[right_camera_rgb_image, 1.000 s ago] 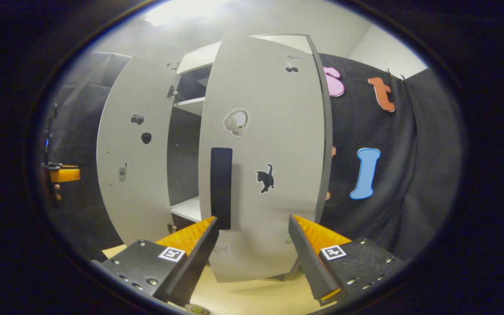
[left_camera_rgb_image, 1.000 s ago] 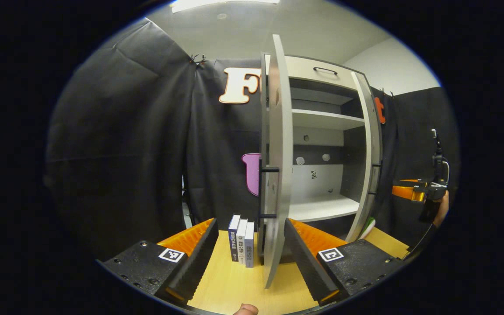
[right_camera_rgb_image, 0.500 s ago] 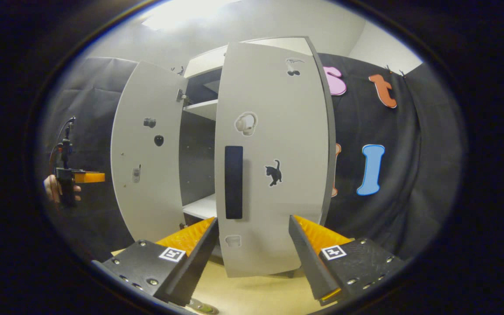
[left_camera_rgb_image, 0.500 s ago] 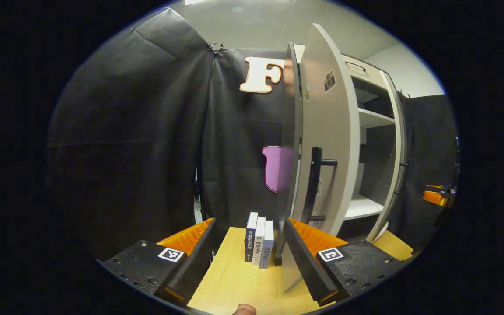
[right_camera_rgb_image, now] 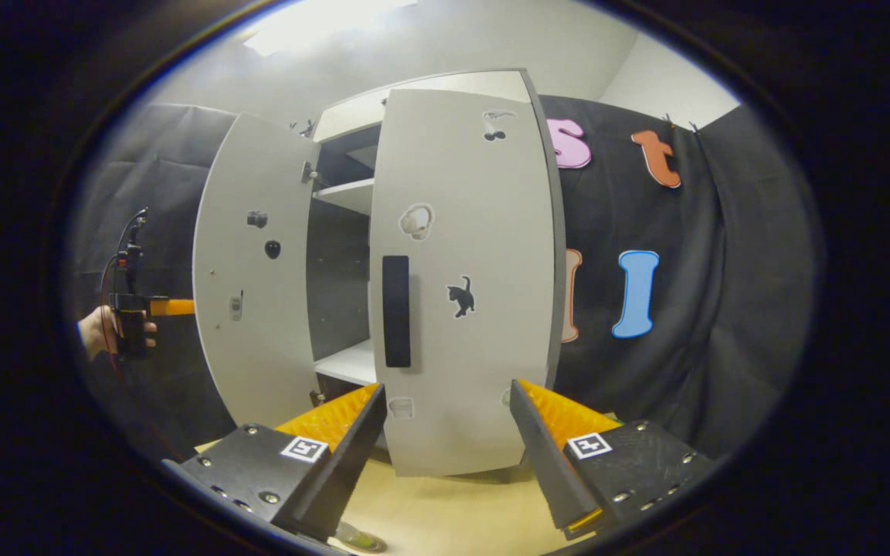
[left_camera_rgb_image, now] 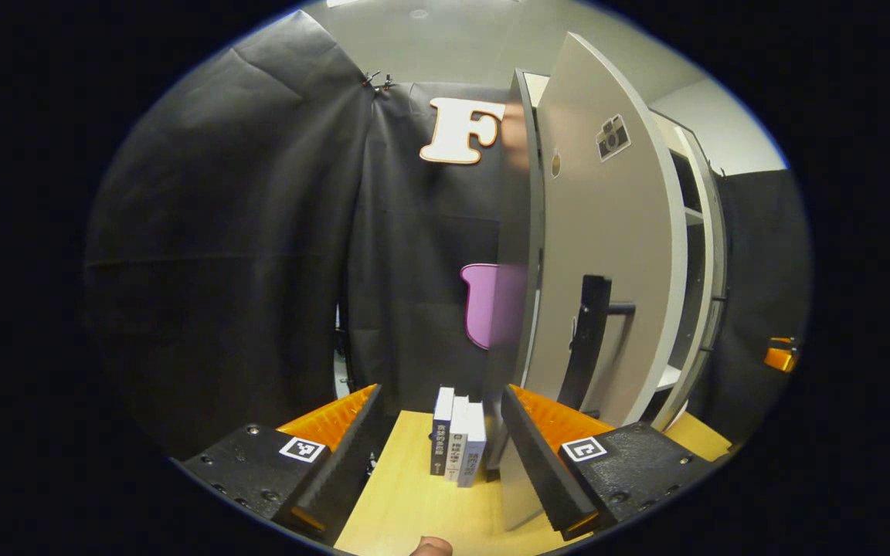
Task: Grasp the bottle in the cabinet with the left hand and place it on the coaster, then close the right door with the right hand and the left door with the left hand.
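the jaws of the left gripper (left_camera_rgb_image: 436,452) stand wide apart with nothing between them, low over the wooden desk (left_camera_rgb_image: 414,510). its right finger sits just in front of the lower edge of the left door (left_camera_rgb_image: 607,262), though whether it touches the panel cannot be told. that door stands partly open, its outer face toward the left gripper view, with a black bar handle (left_camera_rgb_image: 585,340) and a small camera sticker (left_camera_rgb_image: 612,137) near the top. past the door's free edge a narrow strip of the cabinet (left_camera_rgb_image: 696,255) interior shows, with shelf edges. three slim books (left_camera_rgb_image: 458,442) stand upright on the desk just left of the door's foot.

the jaws of the right gripper (right_camera_rgb_image: 449,455) are likewise spread wide and hold nothing. ahead of them the right door (right_camera_rgb_image: 464,278) is nearly flush with the cabinet front, carrying a black handle (right_camera_rgb_image: 396,310) and a cat sticker (right_camera_rgb_image: 460,296). through the gap between the two doors, shelves (right_camera_rgb_image: 344,197) and the dark inside show. in the right gripper view the left door (right_camera_rgb_image: 256,270) angles outward, and a hand (right_camera_rgb_image: 93,333) holds the left gripper (right_camera_rgb_image: 171,307) just beside its outer edge.

the bottle cannot be made out for certain; a rounded pale-green object (right_camera_rgb_image: 356,537) peeks in at the bottom edge of the right gripper view, on the desk.
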{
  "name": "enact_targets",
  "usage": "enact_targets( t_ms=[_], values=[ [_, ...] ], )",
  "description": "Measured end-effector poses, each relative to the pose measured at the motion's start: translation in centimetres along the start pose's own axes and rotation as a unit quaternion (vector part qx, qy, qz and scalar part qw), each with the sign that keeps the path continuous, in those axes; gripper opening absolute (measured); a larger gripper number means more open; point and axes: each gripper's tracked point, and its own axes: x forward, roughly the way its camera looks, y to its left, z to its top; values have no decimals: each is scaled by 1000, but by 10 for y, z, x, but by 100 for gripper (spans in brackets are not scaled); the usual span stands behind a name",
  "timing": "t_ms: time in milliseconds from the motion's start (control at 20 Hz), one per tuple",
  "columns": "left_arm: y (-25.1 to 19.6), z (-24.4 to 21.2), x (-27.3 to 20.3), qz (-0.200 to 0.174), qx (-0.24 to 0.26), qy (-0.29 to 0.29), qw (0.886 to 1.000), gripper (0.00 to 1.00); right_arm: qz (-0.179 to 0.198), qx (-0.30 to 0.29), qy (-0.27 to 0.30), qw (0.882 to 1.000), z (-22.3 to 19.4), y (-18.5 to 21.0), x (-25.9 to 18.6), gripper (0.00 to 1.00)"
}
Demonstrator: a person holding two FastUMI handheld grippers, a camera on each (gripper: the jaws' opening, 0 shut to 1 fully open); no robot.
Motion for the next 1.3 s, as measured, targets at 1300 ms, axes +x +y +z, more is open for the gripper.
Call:
enact_targets(
  t_ms=[1300],
  values=[
    [-113,9,11,-58,26,-12,998,89,-12,43,-23,999,22,-13,-47,99]
  ],
)
